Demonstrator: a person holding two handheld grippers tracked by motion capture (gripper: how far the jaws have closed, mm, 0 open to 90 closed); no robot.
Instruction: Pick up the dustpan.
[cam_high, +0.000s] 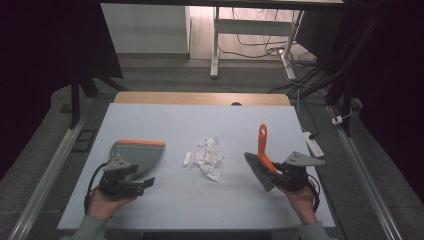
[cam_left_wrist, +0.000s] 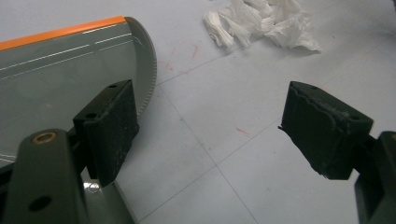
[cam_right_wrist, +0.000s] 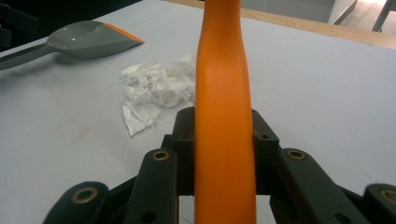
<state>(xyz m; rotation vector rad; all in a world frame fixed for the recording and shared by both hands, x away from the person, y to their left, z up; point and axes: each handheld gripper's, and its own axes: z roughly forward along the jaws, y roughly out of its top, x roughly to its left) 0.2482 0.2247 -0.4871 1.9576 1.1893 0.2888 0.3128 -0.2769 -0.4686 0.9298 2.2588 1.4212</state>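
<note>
Work in hand: sweeping the crumpled tissue scraps (cam_high: 207, 157) into the dustpan (cam_high: 141, 153).
Right claw (cam_high: 278, 172): clenched on the orange handle of the hand brush (cam_high: 261, 162), bristles hanging just over the bench (cam_high: 240, 200) to the right of the scraps.
Left claw (cam_high: 145, 183): released, jaws spread wide over bare bench just beside the dustpan, nothing between them.
Dustpan: lies flat, left of the scraps, orange lip on its far side.
Scraps: mid-bench, between pan and brush, apart from both.
Doing it well: probably grip the pan first, turn its lip toward the pile and press it down, then draw the bristles low in short strokes so the light paper doesn't scatter.
</note>
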